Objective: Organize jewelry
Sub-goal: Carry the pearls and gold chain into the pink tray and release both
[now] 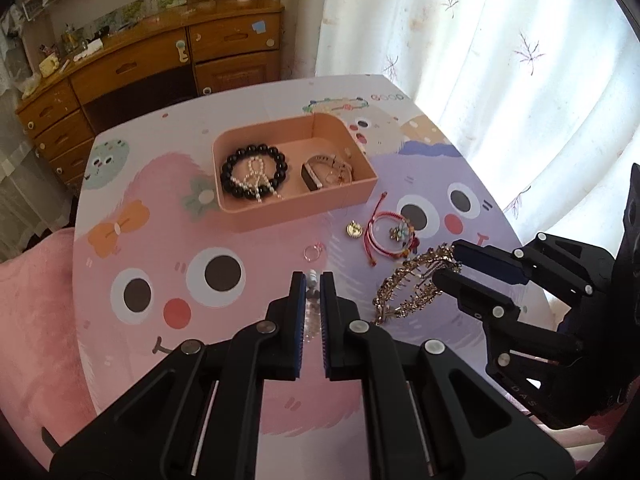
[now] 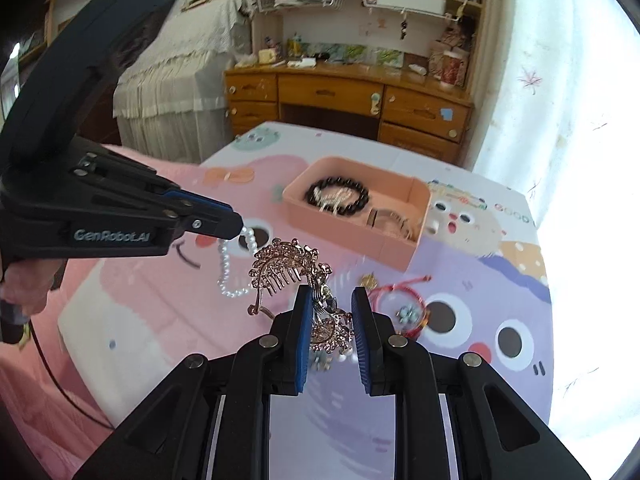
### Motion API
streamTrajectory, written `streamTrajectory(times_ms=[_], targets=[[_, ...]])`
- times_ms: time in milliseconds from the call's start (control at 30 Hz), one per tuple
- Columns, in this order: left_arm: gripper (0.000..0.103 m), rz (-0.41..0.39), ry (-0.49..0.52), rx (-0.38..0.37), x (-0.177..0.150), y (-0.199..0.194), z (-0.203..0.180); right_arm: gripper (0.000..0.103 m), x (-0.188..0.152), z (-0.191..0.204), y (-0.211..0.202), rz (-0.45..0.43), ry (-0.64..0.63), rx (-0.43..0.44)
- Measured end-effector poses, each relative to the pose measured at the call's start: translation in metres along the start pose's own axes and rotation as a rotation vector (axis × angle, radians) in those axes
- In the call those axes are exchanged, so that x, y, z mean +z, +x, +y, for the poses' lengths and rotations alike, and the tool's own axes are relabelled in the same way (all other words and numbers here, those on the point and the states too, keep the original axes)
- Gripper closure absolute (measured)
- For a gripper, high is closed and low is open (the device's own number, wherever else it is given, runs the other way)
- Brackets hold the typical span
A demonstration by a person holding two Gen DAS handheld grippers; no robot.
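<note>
Pink cartoon tabletop [image 1: 132,344] under both my tools. My left gripper [image 1: 314,280] is pinched narrow on a pearl strand [image 2: 230,268], which dangles above the table. My right gripper [image 2: 331,300] holds the gold comb tiara [image 2: 288,264], lifted, jaws part-open around it. Beyond sits the peach tray [image 1: 304,210] with a black bead bracelet [image 1: 254,176]; a red cord bracelet [image 1: 386,236] lies just beside it.

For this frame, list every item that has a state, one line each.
left gripper: shut on pearl bracelet, which dangles
right gripper: shut on gold hair comb, held above the table
pink tray: open, no lid
black bead bracelet: lying in tray
red cord bracelet: loose on table
small ring: loose on table
</note>
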State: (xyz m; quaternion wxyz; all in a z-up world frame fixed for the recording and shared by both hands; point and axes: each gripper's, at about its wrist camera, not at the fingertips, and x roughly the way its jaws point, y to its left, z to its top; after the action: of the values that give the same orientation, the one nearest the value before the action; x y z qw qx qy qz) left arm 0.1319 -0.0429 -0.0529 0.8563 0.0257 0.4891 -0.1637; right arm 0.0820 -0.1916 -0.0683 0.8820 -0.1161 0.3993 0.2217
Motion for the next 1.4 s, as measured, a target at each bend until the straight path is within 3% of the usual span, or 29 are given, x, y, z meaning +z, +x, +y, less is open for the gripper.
streamTrajectory(times_ms=[400,700,1033,1133,1200,1233,1267,1300,1367,1400], targets=[[0.098,-0.125,-0.024,0.018,0.061,-0.040,0.006,0.084,0.065,-0.034,-0.019,-0.136,0.082,-0.076],[0.098,-0.229,-0.072,0.033,0.101,-0.038,0.018,0.084,0.107,-0.046,0.006,-0.201,0.114,-0.116],[0.098,-0.260,-0.107,0.048,0.123,-0.011,0.032,0.084,0.130,-0.067,0.067,-0.148,0.168,-0.115],[0.098,-0.239,-0.091,0.005,0.127,0.002,0.036,0.083,0.129,-0.073,0.085,-0.107,0.207,-0.118],[0.096,-0.235,-0.094,-0.010,0.126,0.008,0.041,0.073,0.127,-0.077,0.095,-0.077,0.239,-0.100],[0.094,-0.226,-0.103,0.000,0.126,0.010,0.044,0.059,0.126,-0.079,0.098,-0.076,0.243,-0.102],[0.081,-0.211,-0.110,0.015,0.126,0.013,0.047,0.047,0.125,-0.080,0.100,-0.084,0.241,-0.113],[0.058,-0.196,-0.118,0.033,0.125,0.015,0.051,0.042,0.121,-0.081,0.099,-0.095,0.241,-0.122],[0.040,-0.192,-0.140,0.061,0.123,0.016,0.058,0.036,0.117,-0.083,0.098,-0.100,0.253,-0.121],[0.040,-0.193,-0.153,0.064,0.122,0.016,0.062,0.036,0.115,-0.085,0.097,-0.094,0.264,-0.116]])
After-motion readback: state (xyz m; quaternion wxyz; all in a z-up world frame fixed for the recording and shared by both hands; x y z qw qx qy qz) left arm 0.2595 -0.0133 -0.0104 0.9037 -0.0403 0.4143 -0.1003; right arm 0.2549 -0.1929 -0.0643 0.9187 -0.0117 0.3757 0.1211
